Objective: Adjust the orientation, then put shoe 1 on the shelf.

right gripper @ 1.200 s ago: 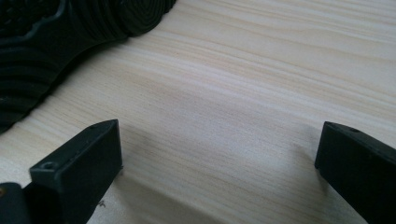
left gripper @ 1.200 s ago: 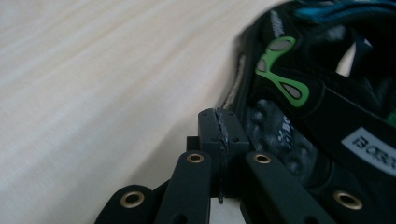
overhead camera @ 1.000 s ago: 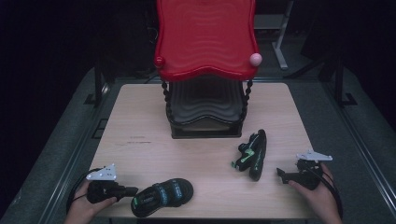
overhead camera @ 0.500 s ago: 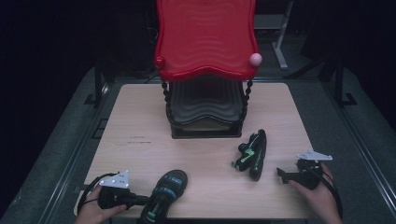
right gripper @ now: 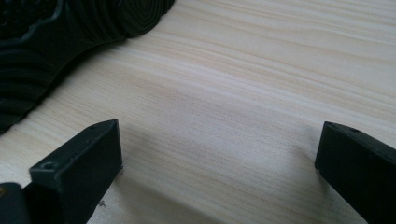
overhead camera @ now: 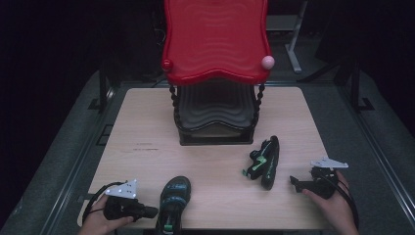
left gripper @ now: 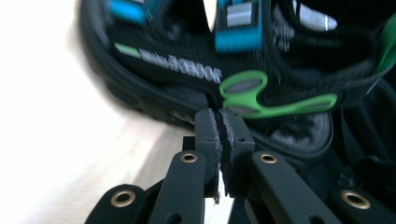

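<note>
A black sandal with blue and green straps (overhead camera: 172,200) lies at the table's near edge, its toe pointing away from me. My left gripper (overhead camera: 154,212) sits just left of its heel. In the left gripper view the jaws (left gripper: 222,114) have just been opening by a hairline; nothing shows between the pads, and their tips rest against the sandal's sole edge (left gripper: 154,100). A second black sandal (overhead camera: 264,157) lies on its side at the right. My right gripper (overhead camera: 293,181) rests open on the table beside it, with bare wood between its jaws (right gripper: 219,135) and the ribbed sole (right gripper: 46,37) ahead.
A shoe rack with a red wavy top shelf (overhead camera: 215,39) and black lower shelves (overhead camera: 214,110) stands at the back middle of the wooden table (overhead camera: 142,127). Dark floor and metal rails surround the table.
The left gripper drew back toward the near edge and swung the near sandal from lying crosswise to pointing away. The right hand and the second sandal kept still.
</note>
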Demonstrator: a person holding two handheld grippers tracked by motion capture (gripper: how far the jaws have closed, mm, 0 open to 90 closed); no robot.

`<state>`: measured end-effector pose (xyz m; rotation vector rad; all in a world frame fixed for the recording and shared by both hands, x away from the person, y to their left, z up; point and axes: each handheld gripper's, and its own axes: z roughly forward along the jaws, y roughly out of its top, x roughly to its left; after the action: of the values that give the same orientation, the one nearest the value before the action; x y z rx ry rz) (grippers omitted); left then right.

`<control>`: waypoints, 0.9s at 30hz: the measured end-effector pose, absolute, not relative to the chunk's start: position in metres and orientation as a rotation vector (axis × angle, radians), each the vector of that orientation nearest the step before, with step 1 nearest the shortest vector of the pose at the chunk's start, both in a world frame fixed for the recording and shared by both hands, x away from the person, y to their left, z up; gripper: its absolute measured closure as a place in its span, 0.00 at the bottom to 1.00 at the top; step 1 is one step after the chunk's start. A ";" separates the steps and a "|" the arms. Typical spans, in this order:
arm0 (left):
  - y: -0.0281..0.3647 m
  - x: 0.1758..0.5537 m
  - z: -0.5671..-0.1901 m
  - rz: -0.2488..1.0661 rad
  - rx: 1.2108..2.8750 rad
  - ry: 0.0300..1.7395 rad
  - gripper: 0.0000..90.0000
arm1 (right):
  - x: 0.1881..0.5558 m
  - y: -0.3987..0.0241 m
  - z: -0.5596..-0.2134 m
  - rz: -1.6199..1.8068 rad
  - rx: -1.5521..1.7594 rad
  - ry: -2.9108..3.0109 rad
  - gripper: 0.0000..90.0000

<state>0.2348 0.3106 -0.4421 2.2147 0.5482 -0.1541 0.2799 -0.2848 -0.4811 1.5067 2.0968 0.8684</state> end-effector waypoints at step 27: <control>0.261 0.248 -0.429 -0.119 2.101 0.424 0.61 | 0.280 -0.285 -0.481 0.868 1.506 2.097 0.00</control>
<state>0.2483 0.2608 -0.4292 2.1006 0.4235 -0.1193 0.2799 -0.2848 -0.4811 1.5064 2.0971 0.8683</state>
